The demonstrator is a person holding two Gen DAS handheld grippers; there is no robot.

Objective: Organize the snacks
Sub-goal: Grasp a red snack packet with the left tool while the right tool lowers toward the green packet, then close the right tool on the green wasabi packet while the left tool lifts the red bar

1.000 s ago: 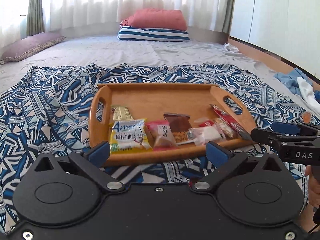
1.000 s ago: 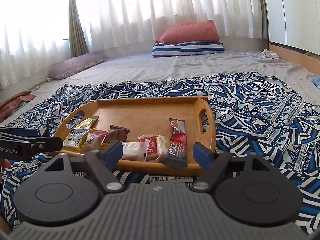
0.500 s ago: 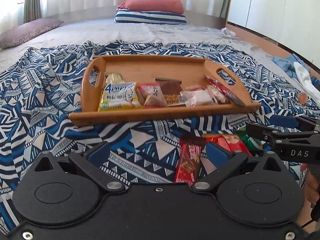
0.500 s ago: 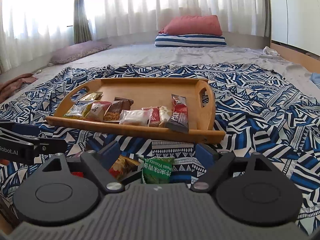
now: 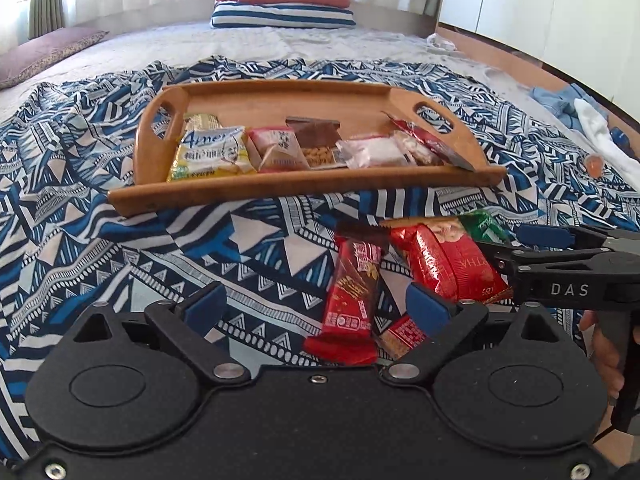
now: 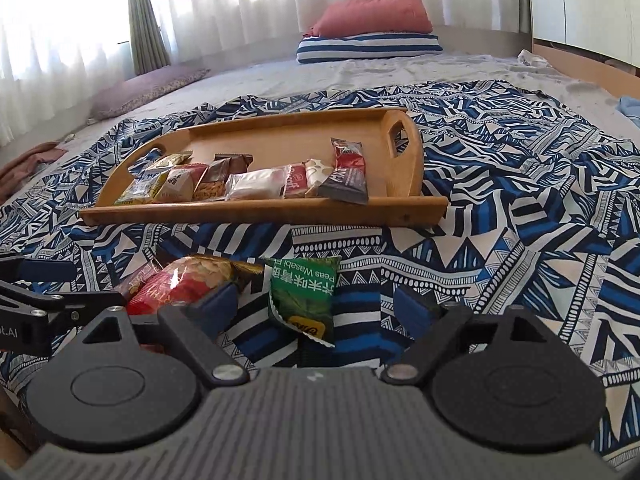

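Note:
A wooden tray (image 5: 280, 190) (image 6: 416, 160) lies on the patterned blue cloth and holds a row of several snack packets, with a yellow packet (image 5: 210, 154) at its left end. Loose snacks lie on the cloth in front of the tray: a red bar (image 5: 354, 292), a red peanut bag (image 5: 444, 260) (image 6: 180, 284) and a green wasabi peas packet (image 6: 306, 294) (image 5: 482, 226). My left gripper (image 5: 316, 308) is open and empty, hovering just before the red bar. My right gripper (image 6: 316, 302) is open and empty, with the green packet between its fingers' line.
The blue patterned cloth (image 6: 520, 220) covers the near part of a bed. Pillows (image 5: 286, 4) lie at the far end, and a purple cushion (image 6: 148, 88) at the left. Clothes (image 5: 592, 128) lie at the right edge. The right gripper (image 5: 560, 264) shows beside the snacks in the left wrist view.
Both grippers have pulled back from the tray and tilted down. The loose snacks in front of the tray have come into view close under the fingers. Both stay open.

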